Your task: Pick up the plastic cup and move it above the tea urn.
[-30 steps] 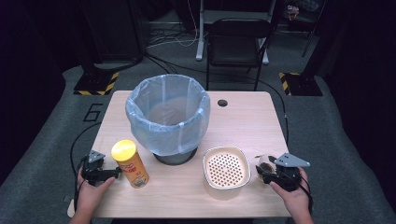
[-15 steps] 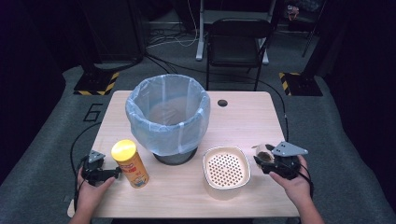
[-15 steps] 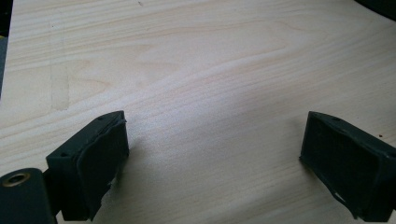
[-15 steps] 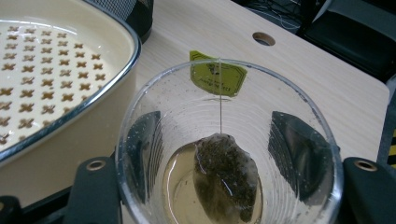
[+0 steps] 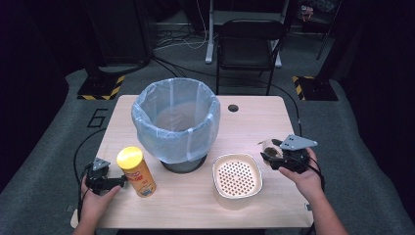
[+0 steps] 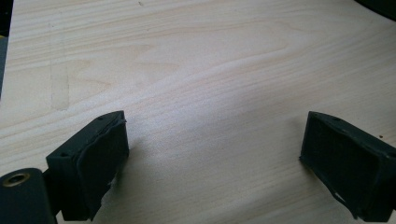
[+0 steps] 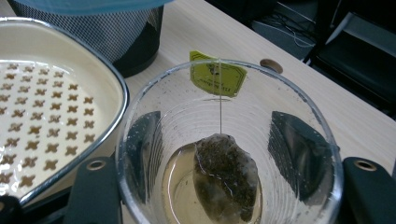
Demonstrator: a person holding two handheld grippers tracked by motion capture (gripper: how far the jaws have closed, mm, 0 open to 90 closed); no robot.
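While the wooden surface (image 5: 274, 122) is lying bare along its far right edge, the lined wastebasket (image 5: 176, 120) is standing mid-surface. The perforated dish (image 5: 237, 175) is sitting just beside the right gripper (image 5: 269, 155), whose jaws are pinching a clear cup (image 7: 229, 149) holding a teabag (image 7: 226, 175). The left gripper (image 6: 212, 158), jaws spread, is resting near the chip canister (image 5: 136, 171).

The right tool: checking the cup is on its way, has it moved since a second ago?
Yes. The right tool, shut on the glass cup, has moved up the table beside the perforated dish.
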